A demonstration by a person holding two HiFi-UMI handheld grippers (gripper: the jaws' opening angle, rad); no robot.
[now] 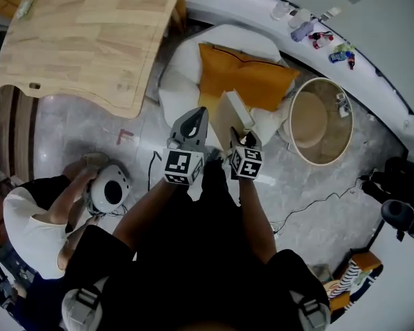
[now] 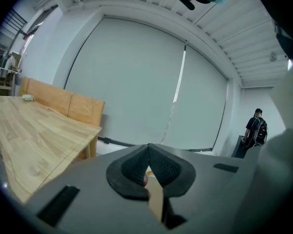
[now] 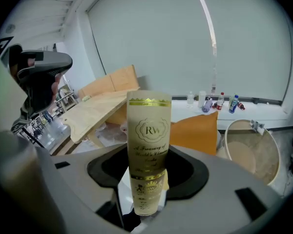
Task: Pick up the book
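The book [image 1: 229, 110] is cream with gold lettering on its spine. In the right gripper view the book [image 3: 149, 140] stands upright between the dark pads. My right gripper [image 1: 243, 132] is shut on its lower part and holds it in the air above the white seat. My left gripper [image 1: 201, 113] hangs just left of the book, level with the right one. In the left gripper view its pads [image 2: 162, 165] meet at the tip of the left gripper [image 2: 147, 149]. Nothing is clearly pinched there; a tan sliver shows in the gap behind.
Below lie a white seat [image 1: 179, 81] with an orange cushion [image 1: 252, 78] and a round tan basket [image 1: 321, 121] to its right. A wooden table [image 1: 83, 40] fills the upper left. A person [image 1: 34, 226] crouches at lower left. Bottles [image 1: 317, 36] line the ledge.
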